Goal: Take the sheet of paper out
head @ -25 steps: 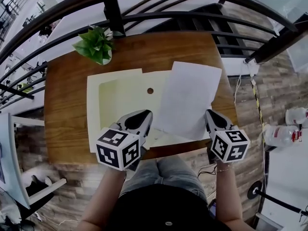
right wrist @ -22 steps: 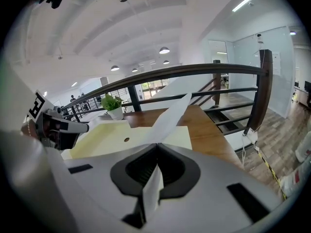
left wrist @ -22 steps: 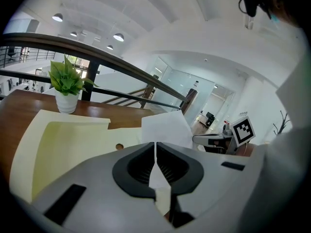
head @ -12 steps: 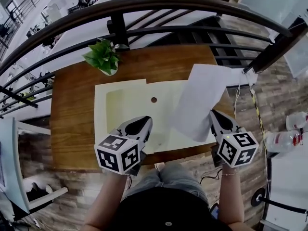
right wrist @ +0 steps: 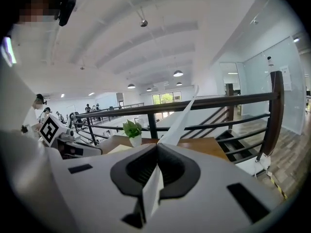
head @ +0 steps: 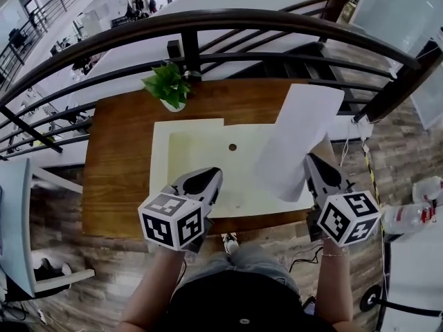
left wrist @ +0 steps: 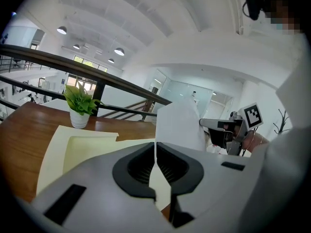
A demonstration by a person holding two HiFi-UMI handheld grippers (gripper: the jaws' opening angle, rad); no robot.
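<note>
A white sheet of paper (head: 297, 140) hangs lifted over the table's right end, clear of the cream folder (head: 201, 151) that lies open on the wooden table (head: 118, 164). My right gripper (head: 313, 163) is shut on the sheet's lower corner; in the right gripper view the sheet (right wrist: 180, 120) rises edge-on from the closed jaws (right wrist: 156, 152). My left gripper (head: 201, 180) is shut on the folder's near edge, and a thin cream flap (left wrist: 160, 188) shows pinched between its jaws (left wrist: 155, 152). The left gripper view also shows the sheet (left wrist: 177, 125) and the right gripper (left wrist: 218, 125).
A small potted plant (head: 169, 87) stands at the table's far edge. A dark curved railing (head: 208, 23) runs just behind the table. The folder has a small dark round clasp (head: 232, 146). Wooden floor and the person's legs are below the near edge.
The right gripper has risen and moved right with the sheet, which has come off the folder and now stands up. The left gripper has lifted a little, still on the folder.
</note>
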